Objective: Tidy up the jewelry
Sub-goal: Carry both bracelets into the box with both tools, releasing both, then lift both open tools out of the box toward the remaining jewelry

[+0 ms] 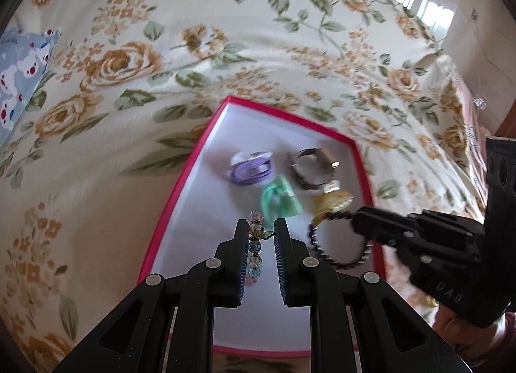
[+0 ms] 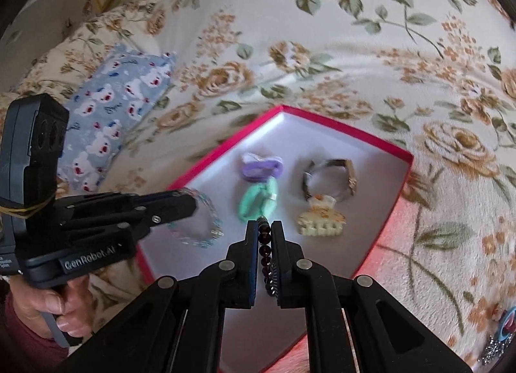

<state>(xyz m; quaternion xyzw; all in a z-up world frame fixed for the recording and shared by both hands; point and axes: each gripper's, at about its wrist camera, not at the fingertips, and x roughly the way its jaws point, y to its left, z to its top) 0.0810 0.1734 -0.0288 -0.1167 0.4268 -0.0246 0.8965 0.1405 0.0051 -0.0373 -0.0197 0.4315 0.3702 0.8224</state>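
Pink-rimmed and white inside, the shallow box lies on a floral bedspread and already holds a purple hair tie, a green hair tie, a wristwatch and a cream claw clip. Both grippers hang over its near end, each carrying a bracelet. The left gripper has its fingers drawn narrow on a pastel glass-bead bracelet; from its own camera the loop shows edge-on, its long axis running along the fingers toward the box's far corner. The right gripper has its fingers nearly together on a dark bead bracelet, likewise edge-on and in line with the fingers; seen from the left camera, the loop droops open below the tips. I judge the main risk to be tangling: released close together, the two loops could overlap or land on the claw clip or green tie. Round beads pinched at one spot might also slip early, dropping onto the rim or bedspread.
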